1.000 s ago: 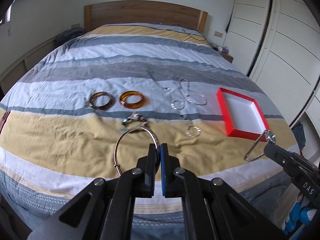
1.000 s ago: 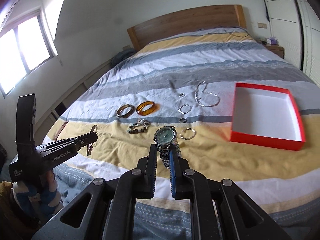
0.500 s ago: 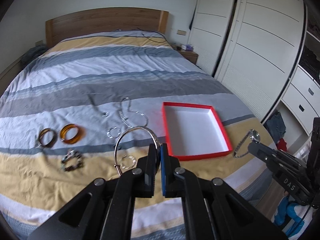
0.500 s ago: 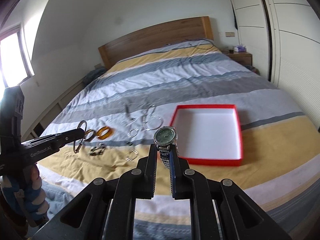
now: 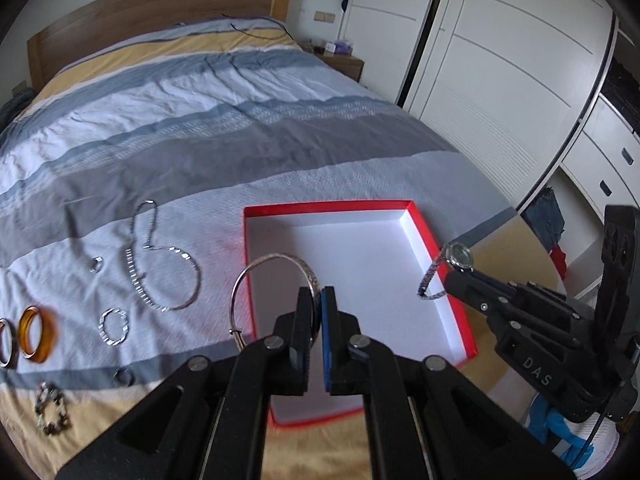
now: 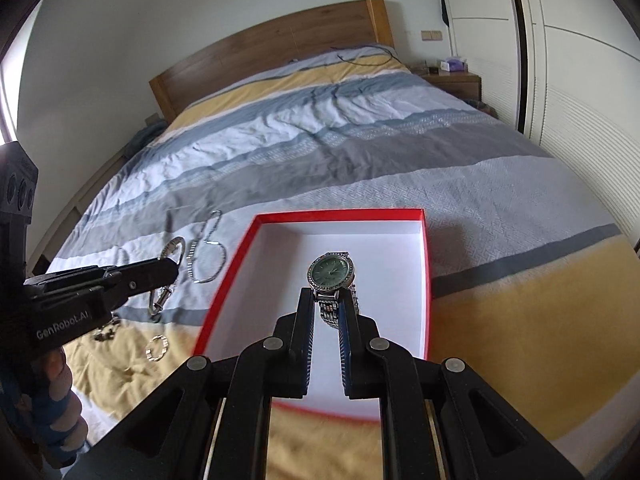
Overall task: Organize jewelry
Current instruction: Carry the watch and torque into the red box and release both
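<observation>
My left gripper (image 5: 318, 294) is shut on a thin silver bangle (image 5: 256, 270) and holds it above the near left part of the red box (image 5: 420, 232), which is white inside. My right gripper (image 6: 327, 294) is shut on the band of a silver watch (image 6: 330, 272) with a green dial, held above the box (image 6: 427, 264). The watch (image 5: 459, 257) and right gripper (image 5: 460, 280) show at the box's right edge in the left wrist view. The left gripper (image 6: 172, 270) with the bangle (image 6: 171, 246) shows left of the box in the right wrist view.
On the striped bedspread left of the box lie a silver chain necklace (image 5: 160, 256), a silver ring bracelet (image 5: 114, 326), an amber bangle (image 5: 38, 338), a beaded bracelet (image 5: 50, 410) and small rings (image 5: 96, 265). White wardrobes (image 5: 500, 80) stand to the right.
Both grippers have moved right and closer to the red box, carrying the bangle and the watch. They now hang over the box; the loose jewelry has slid to the left of both views.
</observation>
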The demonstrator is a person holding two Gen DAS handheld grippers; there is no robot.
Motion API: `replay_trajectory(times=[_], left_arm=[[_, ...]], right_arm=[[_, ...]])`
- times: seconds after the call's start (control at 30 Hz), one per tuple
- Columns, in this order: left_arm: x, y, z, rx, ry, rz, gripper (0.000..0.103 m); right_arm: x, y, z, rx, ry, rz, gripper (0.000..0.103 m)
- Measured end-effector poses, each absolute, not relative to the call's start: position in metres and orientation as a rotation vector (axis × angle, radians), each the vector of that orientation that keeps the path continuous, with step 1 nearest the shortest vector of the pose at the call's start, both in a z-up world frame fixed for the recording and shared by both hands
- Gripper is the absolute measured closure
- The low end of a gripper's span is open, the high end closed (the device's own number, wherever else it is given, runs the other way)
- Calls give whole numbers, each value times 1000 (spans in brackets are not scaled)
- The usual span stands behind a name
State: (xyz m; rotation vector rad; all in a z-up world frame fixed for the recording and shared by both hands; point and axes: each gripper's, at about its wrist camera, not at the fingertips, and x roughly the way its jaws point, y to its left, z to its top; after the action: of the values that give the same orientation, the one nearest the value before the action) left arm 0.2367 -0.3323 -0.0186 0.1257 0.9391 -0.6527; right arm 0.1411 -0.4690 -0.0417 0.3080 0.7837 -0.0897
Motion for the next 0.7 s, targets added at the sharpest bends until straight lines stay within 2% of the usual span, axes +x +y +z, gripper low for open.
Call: replay_trajectory(times=[0.37, 0.7], left_arm=[[279, -378, -94, 151, 1045, -666, 99], [284, -386, -119, 141, 1080, -670, 98]], right_arm=[[219, -511, -104, 302, 913, -76, 92], [232, -509, -124, 225, 982, -72, 91]])
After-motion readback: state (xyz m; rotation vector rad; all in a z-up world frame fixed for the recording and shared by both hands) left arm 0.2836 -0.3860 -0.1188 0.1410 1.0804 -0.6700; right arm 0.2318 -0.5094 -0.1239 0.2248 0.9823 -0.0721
